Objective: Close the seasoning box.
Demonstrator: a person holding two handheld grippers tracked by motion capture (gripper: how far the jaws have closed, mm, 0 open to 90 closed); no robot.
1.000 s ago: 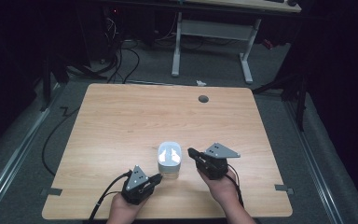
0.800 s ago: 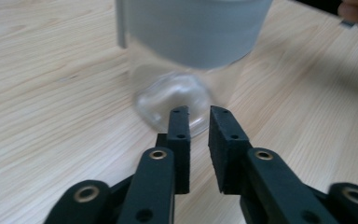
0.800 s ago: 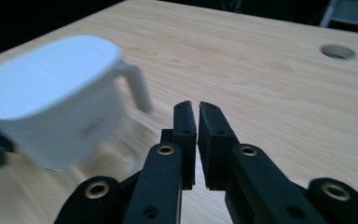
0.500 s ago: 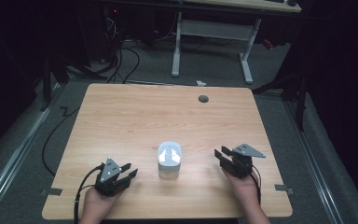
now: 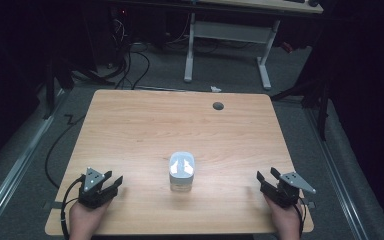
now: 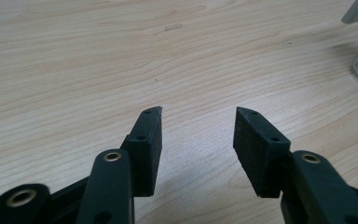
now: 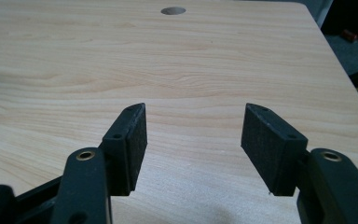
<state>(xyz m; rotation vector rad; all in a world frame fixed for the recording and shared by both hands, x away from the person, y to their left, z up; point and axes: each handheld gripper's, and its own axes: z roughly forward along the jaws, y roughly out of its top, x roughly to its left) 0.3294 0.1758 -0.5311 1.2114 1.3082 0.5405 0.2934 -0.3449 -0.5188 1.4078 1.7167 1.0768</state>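
Both grippers rest parted and empty: left gripper (image 5: pixel 111 184) near-left, right gripper (image 5: pixel 267 179) near-right. The white-lidded glass jar (image 5: pixel 181 172) stands between them, near-centre; approach it level, jaws straddling its body

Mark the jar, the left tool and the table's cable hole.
jar (image 5: pixel 182 165): high view, on its white lid.
left tool (image 5: pixel 114 182): high view, midway between its open fingertips.
cable hole (image 5: pixel 218 105): high view, centre of the dark round grommet near the table's far edge.
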